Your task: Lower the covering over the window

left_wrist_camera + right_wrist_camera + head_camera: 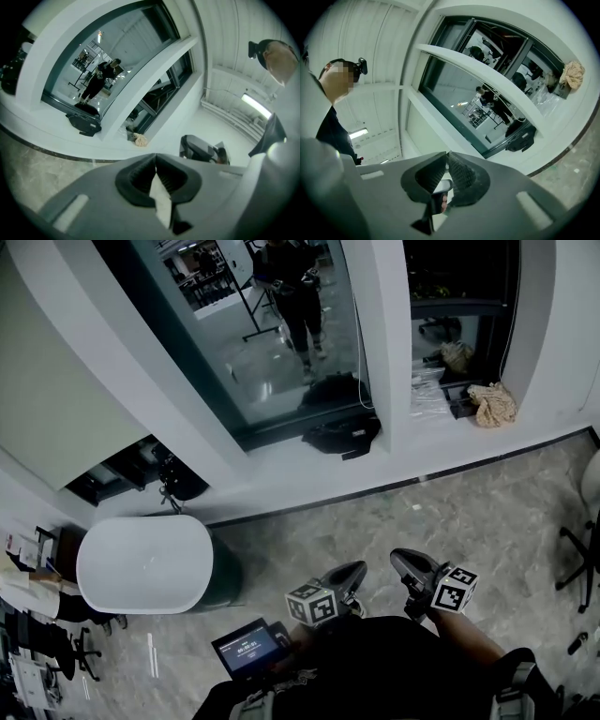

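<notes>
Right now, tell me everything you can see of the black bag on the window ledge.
The black bag looks like soft fabric, slumped and fairly flat, with a strap or flap poking out at its right end. It lies on the white ledge at the foot of the large window pane, up against the glass, which mirrors it. A white pillar rises just to its right.

Dark-framed window (272, 324) — glass uncovered, reflective — between white pillars (375, 334); pale blind (56, 381) low beside it.
</notes>
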Tool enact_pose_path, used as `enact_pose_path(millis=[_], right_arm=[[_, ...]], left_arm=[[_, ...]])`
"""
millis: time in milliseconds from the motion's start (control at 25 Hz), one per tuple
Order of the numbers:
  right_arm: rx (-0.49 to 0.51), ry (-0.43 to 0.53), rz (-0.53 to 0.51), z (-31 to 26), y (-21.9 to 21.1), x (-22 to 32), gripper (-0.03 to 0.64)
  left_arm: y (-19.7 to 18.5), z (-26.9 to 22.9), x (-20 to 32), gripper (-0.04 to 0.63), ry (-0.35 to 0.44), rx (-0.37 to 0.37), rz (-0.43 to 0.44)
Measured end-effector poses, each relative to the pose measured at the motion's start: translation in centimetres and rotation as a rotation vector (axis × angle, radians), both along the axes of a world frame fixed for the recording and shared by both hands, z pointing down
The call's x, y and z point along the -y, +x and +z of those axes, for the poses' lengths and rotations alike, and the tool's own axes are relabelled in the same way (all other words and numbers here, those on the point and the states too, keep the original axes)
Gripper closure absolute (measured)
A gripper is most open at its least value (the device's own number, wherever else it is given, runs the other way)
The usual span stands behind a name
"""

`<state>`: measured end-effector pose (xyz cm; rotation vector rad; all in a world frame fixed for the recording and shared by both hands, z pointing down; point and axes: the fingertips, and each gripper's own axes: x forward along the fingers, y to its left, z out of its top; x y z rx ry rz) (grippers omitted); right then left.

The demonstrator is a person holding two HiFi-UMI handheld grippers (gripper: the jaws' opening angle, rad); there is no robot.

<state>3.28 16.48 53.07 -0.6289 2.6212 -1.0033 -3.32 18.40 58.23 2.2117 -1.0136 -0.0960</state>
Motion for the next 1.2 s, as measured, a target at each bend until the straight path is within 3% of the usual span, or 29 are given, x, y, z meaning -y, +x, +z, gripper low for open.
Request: enact_pose_path(millis=[280, 480, 800, 1040, 1200], right_arm=[[0.005, 0.041, 0.082, -2.7, -5.0, 11.2, 0.597], [0.004, 0.053, 0.105, -3.6, -8.5, 17.0, 0.615], [-0.01, 0.031, 0.204, -3.6, -6.4, 24.8, 0.603], [-0.018, 0.045, 0.147, -3.4, -4.6, 32.0, 0.606], [-0.092, 0.14, 0.047, -4.3, -3.7, 37.2, 0.604]], left_arm=[[-5.0, -2.2, 11.6, 0.591, 0.051, -0.024, 0.076], [-8.6, -2.1, 17.7, 0.591, 0.032, -0.057, 0.066], [-8.6, -0.9, 25.0, 0.591, -0.015, -0.067, 0.092], [-7.5, -2.3, 34.0, 0.591, 0.04, -0.029, 0.03], [-6.3, -5.7, 41.1, 0.591, 0.122, 0.001, -0.042]])
